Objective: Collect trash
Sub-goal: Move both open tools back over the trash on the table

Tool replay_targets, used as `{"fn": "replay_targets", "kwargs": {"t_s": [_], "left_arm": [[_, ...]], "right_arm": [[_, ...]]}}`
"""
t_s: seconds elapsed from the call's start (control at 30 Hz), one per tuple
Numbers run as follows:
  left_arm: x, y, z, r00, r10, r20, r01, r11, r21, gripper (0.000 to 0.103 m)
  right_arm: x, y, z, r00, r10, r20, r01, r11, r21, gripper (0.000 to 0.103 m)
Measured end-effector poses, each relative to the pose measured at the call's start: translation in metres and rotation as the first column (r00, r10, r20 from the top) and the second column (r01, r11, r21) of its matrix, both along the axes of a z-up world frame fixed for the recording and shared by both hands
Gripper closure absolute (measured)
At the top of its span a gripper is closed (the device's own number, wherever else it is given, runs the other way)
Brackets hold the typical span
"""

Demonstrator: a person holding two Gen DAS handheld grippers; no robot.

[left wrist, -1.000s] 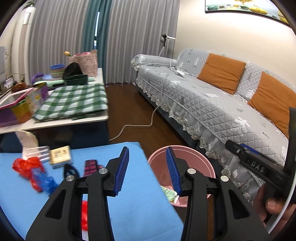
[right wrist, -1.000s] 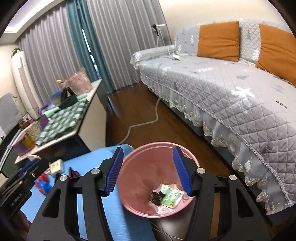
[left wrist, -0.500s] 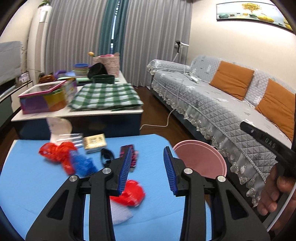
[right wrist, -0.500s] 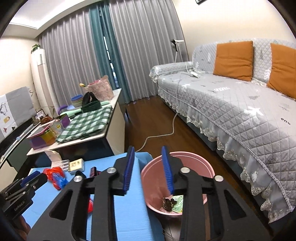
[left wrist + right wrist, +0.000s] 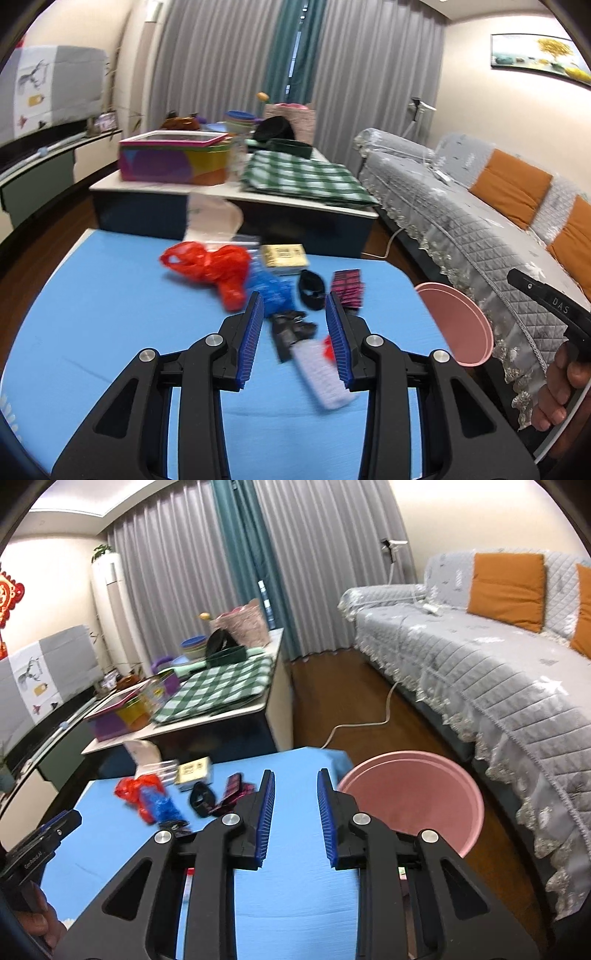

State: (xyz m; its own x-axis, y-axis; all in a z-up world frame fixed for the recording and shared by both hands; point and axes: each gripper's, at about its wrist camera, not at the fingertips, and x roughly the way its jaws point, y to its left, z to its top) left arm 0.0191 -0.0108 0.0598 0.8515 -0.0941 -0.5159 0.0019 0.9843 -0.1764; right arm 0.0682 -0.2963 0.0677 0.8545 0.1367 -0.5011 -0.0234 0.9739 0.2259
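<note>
Litter lies across the far half of a blue mat [image 5: 110, 332] on a low table: a crumpled red plastic bag [image 5: 207, 266] near the far edge, a blue wrapper [image 5: 273, 291] just beside it, a yellow carton [image 5: 284, 256], a black band [image 5: 312, 291], a magenta packet [image 5: 347, 288], a dark crumpled wrapper [image 5: 291, 328] and a pale blister sheet [image 5: 321, 373]. A pink waste bin [image 5: 410, 805] stands on the wooden floor off the mat's right edge, beside a grey quilted sofa [image 5: 480, 664] with orange cushions. The left gripper [image 5: 295, 339] hovers above the dark wrapper, blue pads narrowly parted and gripping nothing. The right gripper [image 5: 295, 816], its jaws just having narrowed, is empty over the mat's right edge. Its handle reads "DAS".
</note>
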Motion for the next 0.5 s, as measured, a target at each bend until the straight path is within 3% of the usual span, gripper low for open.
{"fn": "replay_targets", "kwargs": {"t_s": [0.27, 0.43, 0.5], "left_arm": [[-0.006, 0.022, -0.015, 0.999, 0.031, -0.032, -0.032, 0.999, -0.018, 0.068], [0.002, 0.007, -0.038, 0.997, -0.026, -0.075, 0.024, 0.999, -0.024, 0.068], [0.007, 0.001, -0.046, 0.994, -0.053, -0.093, 0.049, 0.998, -0.041, 0.068]], "right_arm": [[0.012, 0.035, -0.011, 0.996, 0.079, -0.029, -0.079, 0.997, 0.013, 0.078], [0.018, 0.042, -0.019, 0.993, 0.111, -0.045, -0.111, 0.994, 0.020, 0.077], [0.021, 0.044, -0.024, 0.989, 0.134, -0.062, -0.133, 0.991, 0.026, 0.071]]}}
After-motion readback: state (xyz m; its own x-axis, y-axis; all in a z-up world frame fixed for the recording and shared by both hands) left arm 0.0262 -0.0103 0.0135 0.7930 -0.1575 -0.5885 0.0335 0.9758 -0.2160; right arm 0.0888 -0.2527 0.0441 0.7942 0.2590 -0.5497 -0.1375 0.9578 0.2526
